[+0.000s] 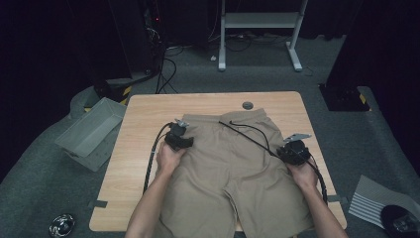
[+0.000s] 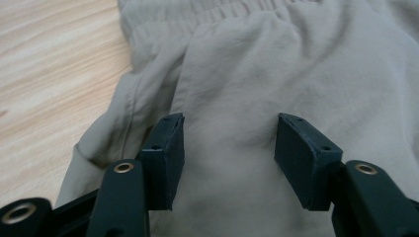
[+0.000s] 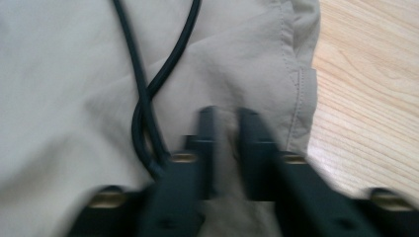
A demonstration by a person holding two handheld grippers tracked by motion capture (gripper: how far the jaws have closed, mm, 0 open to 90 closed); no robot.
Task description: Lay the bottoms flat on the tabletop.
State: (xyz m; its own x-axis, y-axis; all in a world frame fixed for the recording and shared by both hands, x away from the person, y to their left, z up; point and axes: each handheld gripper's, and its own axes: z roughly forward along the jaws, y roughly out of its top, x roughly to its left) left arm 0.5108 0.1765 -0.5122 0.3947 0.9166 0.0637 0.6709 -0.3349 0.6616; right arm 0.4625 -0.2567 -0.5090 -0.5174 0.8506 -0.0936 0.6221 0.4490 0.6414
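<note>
the khaki shorts (image 1: pixel 233 168) are lying flat and face up on the wooden counter (image 1: pixel 148 106), waistband toward the far edge, the 2 legs running toward the person and hanging just over the near edge; no fold is showing in them yet, so the work is looking to be at its start: the cloth is spread, the folding or lifting is all still ahead; the left gripper (image 2: pixel 227 148) is resting over the left hip of the shorts, near the side seam and below the waistband, its fingers (image 2: pixel 165 158) standing apart with bare cloth between them and pinching nothing; the right gripper (image 3: pixel 228 143) is sitting at the right side seam, just inside the hem edge where the cloth is meeting the counter, its fingers (image 3: pixel 207 148) drawn narrow with a small ridge of fabric seeming to sit between them, though the blur is leaving it unsure how firmly that is being held; a black cable (image 3: pixel 148 94) is trailing across the shorts beside it; off the counter, a grey bin (image 1: pixel 91 131) is sitting on the floor to the left.
</note>
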